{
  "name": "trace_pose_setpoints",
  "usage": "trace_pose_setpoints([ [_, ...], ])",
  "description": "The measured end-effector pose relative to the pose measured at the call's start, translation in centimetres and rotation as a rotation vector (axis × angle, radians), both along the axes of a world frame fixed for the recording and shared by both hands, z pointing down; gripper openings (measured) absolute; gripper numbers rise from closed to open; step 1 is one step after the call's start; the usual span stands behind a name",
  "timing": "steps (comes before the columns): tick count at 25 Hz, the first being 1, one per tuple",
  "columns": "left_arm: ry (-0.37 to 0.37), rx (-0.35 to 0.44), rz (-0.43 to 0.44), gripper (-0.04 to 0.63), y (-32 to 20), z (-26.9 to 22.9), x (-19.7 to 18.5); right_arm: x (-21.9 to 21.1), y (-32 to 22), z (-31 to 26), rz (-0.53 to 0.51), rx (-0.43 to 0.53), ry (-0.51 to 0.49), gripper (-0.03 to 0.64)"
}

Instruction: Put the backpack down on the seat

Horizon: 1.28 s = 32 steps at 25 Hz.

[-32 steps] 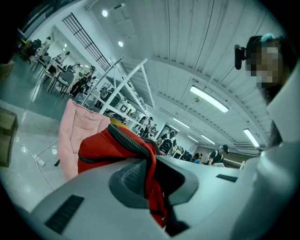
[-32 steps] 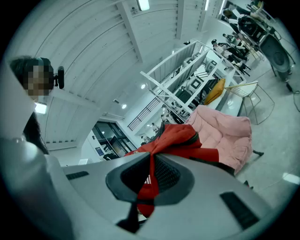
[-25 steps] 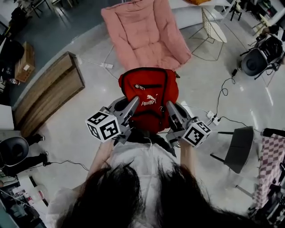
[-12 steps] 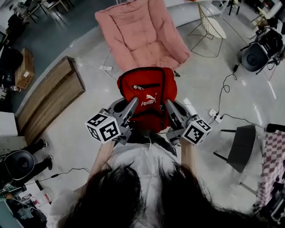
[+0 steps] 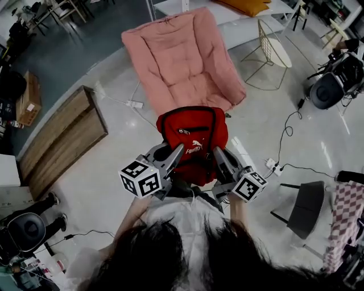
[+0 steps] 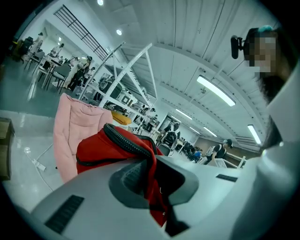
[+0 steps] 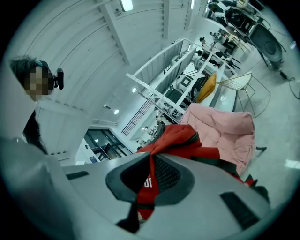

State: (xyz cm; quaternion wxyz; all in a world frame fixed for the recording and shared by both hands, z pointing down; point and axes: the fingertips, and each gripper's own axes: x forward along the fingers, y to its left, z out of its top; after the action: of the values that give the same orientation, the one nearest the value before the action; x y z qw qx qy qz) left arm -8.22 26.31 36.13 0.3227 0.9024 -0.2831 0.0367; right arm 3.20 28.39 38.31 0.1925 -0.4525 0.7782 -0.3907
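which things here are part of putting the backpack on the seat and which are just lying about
For the job: backpack, pink chair, left gripper and right gripper, both shut on the backpack.
Lying about: wooden platform, wire table, power strip, yellow cushion.

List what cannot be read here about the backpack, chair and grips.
- Bottom of backpack: head view, covered by left gripper and right gripper.
- Gap between backpack and pink chair seat: head view looks from above.
- Which backpack part the fingers pinch: both gripper views, own bodies block it.
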Motion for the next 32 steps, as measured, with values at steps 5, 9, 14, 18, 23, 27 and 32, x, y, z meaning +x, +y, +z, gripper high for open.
trace_pose_setpoints([
  [5,0.005,0.002,0.053,0.043,-6.4,0.1,-0.4,-0.6,-6.0,0.1,0.048,-0.01,0.014,0.04],
  [9,0.007,0.018,0.098,0.043,-11.6,-0.3,-1.1,-1.0,-11.2,-0.2,0.109,0.007,0.03,0.04],
  [14,0.011,0.062,0.13,0.043,-17.2,-1.1,-0.5,-0.3,-17.3,-0.9,0.13,0.034,0.078,0.04],
  [18,0.025,0.081,0.112,0.043,-20.6,-1.4,0.0,0.1,-21.2,-1.1,0.118,0.045,0.085,0.04],
  [23,0.04,0.062,0.059,0.043,-24.2,-0.6,0.9,1.2,-25.2,-0.8,0.083,0.054,0.09,0.04],
  [27,0.024,0.029,0.019,0.043,-27.1,0.6,1.7,2.3,-28.5,0.4,0.041,0.032,0.082,0.04],
  [32,-0.023,-0.052,-0.047,0.043,-30.2,3.4,2.6,3.5,-32.2,3.1,-0.046,-0.024,0.092,0.04],
])
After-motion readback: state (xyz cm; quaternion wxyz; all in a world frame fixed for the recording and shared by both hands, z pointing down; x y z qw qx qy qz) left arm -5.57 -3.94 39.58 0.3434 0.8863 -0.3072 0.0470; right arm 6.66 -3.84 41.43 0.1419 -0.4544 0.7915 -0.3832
